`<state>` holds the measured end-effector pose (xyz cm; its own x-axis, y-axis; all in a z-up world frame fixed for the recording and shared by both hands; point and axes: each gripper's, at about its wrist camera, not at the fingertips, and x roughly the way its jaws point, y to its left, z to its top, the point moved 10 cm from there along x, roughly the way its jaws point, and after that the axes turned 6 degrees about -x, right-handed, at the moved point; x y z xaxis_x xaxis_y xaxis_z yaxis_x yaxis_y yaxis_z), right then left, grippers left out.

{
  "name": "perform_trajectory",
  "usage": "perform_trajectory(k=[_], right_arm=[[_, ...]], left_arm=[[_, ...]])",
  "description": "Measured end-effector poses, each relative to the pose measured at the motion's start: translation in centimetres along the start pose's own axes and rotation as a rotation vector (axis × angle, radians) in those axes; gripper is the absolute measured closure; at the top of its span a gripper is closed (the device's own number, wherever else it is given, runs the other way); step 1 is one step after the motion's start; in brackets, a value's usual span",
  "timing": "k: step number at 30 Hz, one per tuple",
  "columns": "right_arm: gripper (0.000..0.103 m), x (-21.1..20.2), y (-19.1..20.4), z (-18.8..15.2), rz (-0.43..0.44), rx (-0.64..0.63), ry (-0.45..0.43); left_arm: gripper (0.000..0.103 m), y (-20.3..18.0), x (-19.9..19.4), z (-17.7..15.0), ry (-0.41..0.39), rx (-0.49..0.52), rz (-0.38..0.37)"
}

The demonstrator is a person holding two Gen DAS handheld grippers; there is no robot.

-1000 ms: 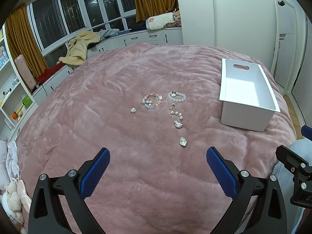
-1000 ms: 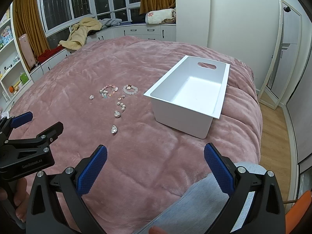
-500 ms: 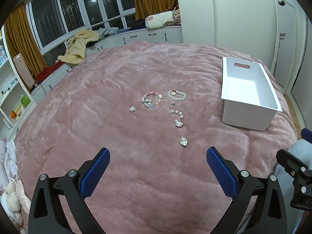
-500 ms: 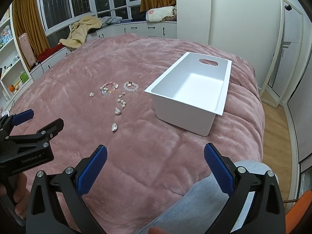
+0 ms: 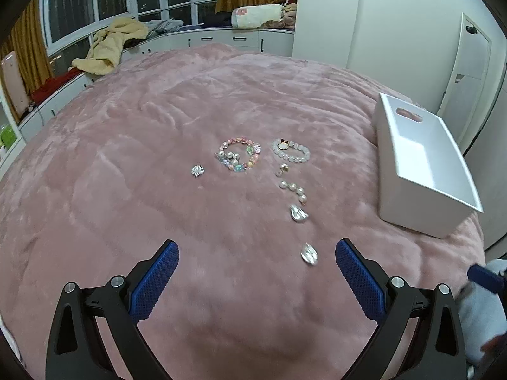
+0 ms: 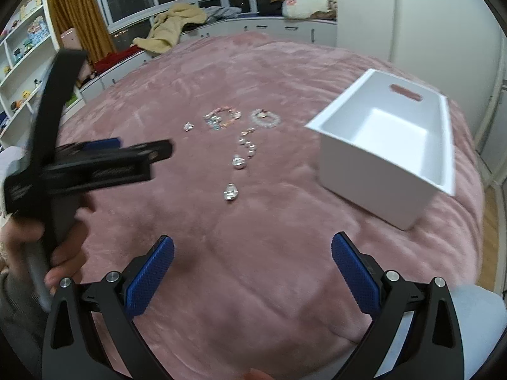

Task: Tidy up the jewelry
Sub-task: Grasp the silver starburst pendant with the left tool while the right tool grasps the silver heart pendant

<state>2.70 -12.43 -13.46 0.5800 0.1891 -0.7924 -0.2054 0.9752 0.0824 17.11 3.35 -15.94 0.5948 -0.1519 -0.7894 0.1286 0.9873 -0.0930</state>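
Several jewelry pieces lie on a pink blanket [image 5: 126, 190]: a colourful bead bracelet [image 5: 238, 155], a white bead bracelet [image 5: 290, 153], a small silver brooch [image 5: 198, 170], a pearl strand [image 5: 293, 189] and two silver pendants [image 5: 298, 213] [image 5: 309, 254]. My left gripper [image 5: 256, 269] is open and empty, just short of the nearest pendant. My right gripper [image 6: 252, 266] is open and empty, low over the blanket; the nearest pendant [image 6: 231, 192] lies ahead. An empty white bin [image 6: 389, 145] stands to the right.
The left gripper's body [image 6: 85, 164] and the hand holding it fill the left of the right wrist view. Window benches with a yellow blanket [image 5: 111, 47] and cushions run behind the bed. Shelves [image 6: 22, 63] stand far left. A door [image 5: 465, 72] is at right.
Both grippers have moved forward toward the jewelry, which now looks larger. The left gripper has swung up into the right wrist view. Both stay open.
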Motion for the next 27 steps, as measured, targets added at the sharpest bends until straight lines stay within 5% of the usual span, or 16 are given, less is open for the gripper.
perform_trajectory(k=[8, 20, 27], right_arm=[[0.005, 6.9, 2.5, 1.1, 0.048, -0.012, 0.073], [0.007, 14.7, 1.6, 2.2, 0.013, 0.054, 0.037], [0.012, 17.3, 1.9, 1.5, -0.049, -0.035, 0.05]], left_arm=[[0.003, 1.8, 7.2, 2.7, 0.003, 0.022, 0.025], [0.003, 6.8, 16.1, 5.9, -0.02, 0.019, 0.031], [0.039, 8.0, 18.6, 6.0, 0.001, -0.027, -0.031]])
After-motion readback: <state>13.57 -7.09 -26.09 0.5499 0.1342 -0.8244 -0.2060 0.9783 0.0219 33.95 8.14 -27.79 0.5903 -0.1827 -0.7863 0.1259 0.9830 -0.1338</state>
